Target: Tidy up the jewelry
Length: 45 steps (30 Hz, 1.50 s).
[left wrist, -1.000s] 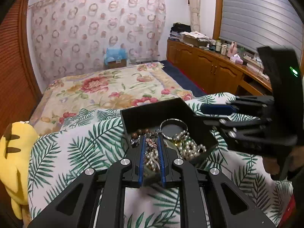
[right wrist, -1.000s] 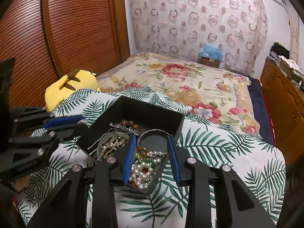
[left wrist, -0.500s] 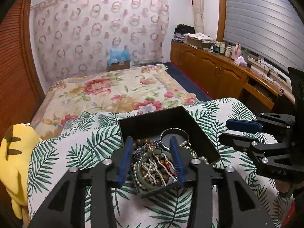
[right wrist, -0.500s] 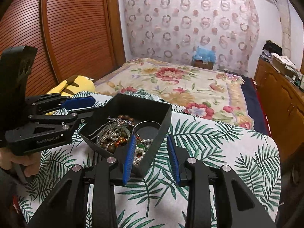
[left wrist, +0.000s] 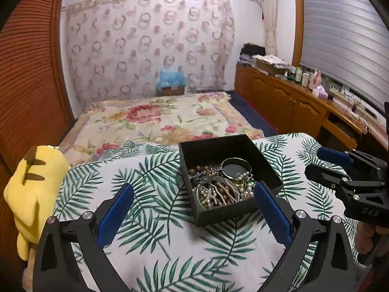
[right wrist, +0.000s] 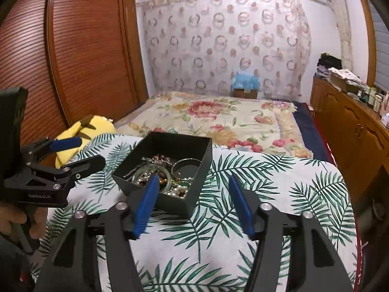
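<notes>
A black open box [left wrist: 218, 148] sits on a palm-leaf cloth and holds a tangle of jewelry [left wrist: 218, 185]: pearl strands, brown beads, a silver bangle. It also shows in the right wrist view [right wrist: 194, 146] with the jewelry [right wrist: 165, 175]. My left gripper [left wrist: 192, 194] is open wide and empty, in front of the box. My right gripper [right wrist: 192, 189] is open and empty, near the box's right front corner. Each gripper shows in the other's view: the right one [left wrist: 340, 170], the left one [right wrist: 73, 155].
A yellow plush toy [left wrist: 31, 182] lies at the cloth's left edge; it also shows in the right wrist view [right wrist: 82, 131]. A floral bed [left wrist: 158, 119] lies behind. Wooden cabinets [left wrist: 291, 104] stand to the right, a wooden wardrobe [right wrist: 85, 53] to the left.
My left gripper has opened from nearly shut over the jewelry to wide open. Both grippers have pulled back from the box, and the right gripper has opened wider.
</notes>
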Motion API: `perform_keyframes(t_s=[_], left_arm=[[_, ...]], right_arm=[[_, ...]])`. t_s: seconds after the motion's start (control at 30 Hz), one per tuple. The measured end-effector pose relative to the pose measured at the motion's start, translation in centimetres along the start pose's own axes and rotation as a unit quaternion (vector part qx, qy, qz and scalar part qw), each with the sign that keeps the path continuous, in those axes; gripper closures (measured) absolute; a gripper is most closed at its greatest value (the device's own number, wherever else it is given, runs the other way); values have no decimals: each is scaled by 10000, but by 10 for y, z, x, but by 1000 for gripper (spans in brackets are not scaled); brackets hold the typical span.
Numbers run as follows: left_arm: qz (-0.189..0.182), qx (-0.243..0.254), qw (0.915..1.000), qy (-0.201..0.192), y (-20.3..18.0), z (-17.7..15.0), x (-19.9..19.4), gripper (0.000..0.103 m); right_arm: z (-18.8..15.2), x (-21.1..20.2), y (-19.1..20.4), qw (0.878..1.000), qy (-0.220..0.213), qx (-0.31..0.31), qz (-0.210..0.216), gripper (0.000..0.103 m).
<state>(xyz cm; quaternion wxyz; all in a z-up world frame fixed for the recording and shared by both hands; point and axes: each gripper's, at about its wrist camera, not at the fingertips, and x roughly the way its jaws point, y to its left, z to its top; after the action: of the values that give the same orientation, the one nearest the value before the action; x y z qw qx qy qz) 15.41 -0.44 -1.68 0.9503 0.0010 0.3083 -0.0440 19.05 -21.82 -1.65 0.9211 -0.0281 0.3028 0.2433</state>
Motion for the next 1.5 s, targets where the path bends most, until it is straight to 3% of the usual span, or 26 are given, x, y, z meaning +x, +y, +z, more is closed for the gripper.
perform_keyframes(t_s=[0.23, 0.37, 0.97, 1.5], left_arm=[[218, 3, 9996, -156, -2, -13, -32, 8], [232, -93, 9995, -183, -3, -22, -46, 8], [337, -281, 9982, -406, -8, -44, -89, 8], [285, -317, 9982, -427, -8, -45, -93, 8]], right_arm=[[-6, -33, 14, 9991, -396, 15, -144, 11], [-11, -50, 20, 9980, -573, 25, -261, 3], [-36, -105, 19, 9936, -900, 409, -549, 3], [-41, -103, 22, 9938, -865, 441, -539, 3]])
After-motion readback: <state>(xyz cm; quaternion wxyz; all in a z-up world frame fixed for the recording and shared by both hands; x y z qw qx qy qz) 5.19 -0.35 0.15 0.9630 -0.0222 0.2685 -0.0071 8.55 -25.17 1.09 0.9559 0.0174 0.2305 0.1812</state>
